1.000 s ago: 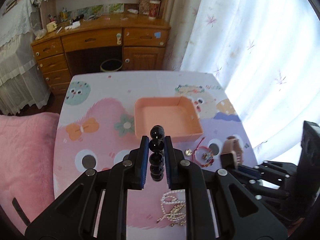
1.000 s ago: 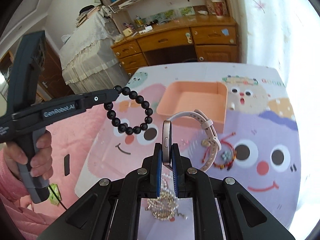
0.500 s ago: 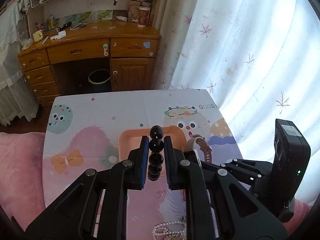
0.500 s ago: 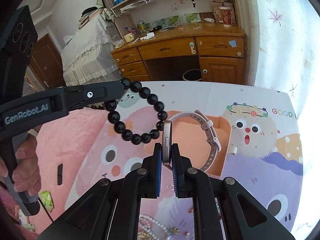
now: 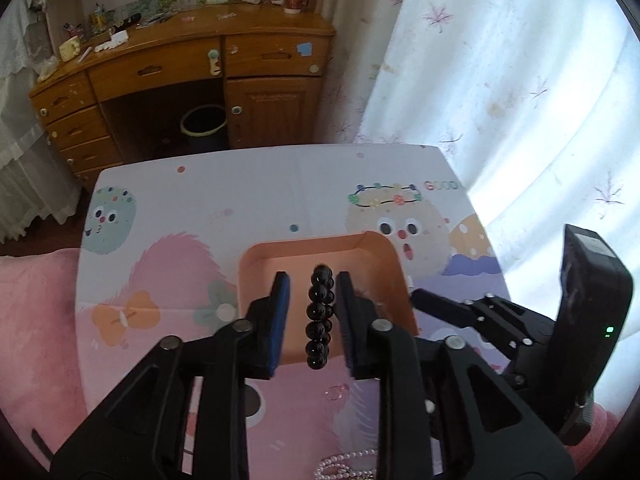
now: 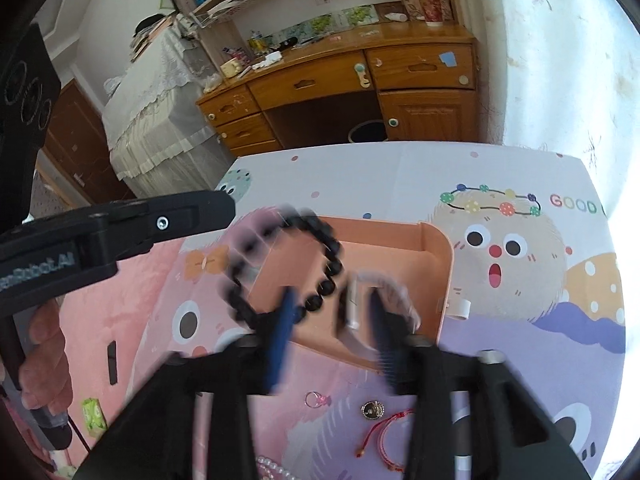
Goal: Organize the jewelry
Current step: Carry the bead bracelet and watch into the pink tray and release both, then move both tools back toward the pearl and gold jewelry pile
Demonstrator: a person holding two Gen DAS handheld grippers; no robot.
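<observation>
Release of two pieces over the pink tray

Near edge of the bench: pearl strand and red cord bracelet await sorting. Left tool and right tool jaws are opening, pinching nothing; black bead bracelet hangs edge-on between the pads, long axis upright, watch likewise blurred, above the tray. Judged next: withdraw, fetch remaining pieces.

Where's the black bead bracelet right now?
The black bead bracelet hangs between the left gripper fingers, whose jaws are opening, above the peach plastic tray; right wrist view shows it blurred over the tray's left edge.
</observation>
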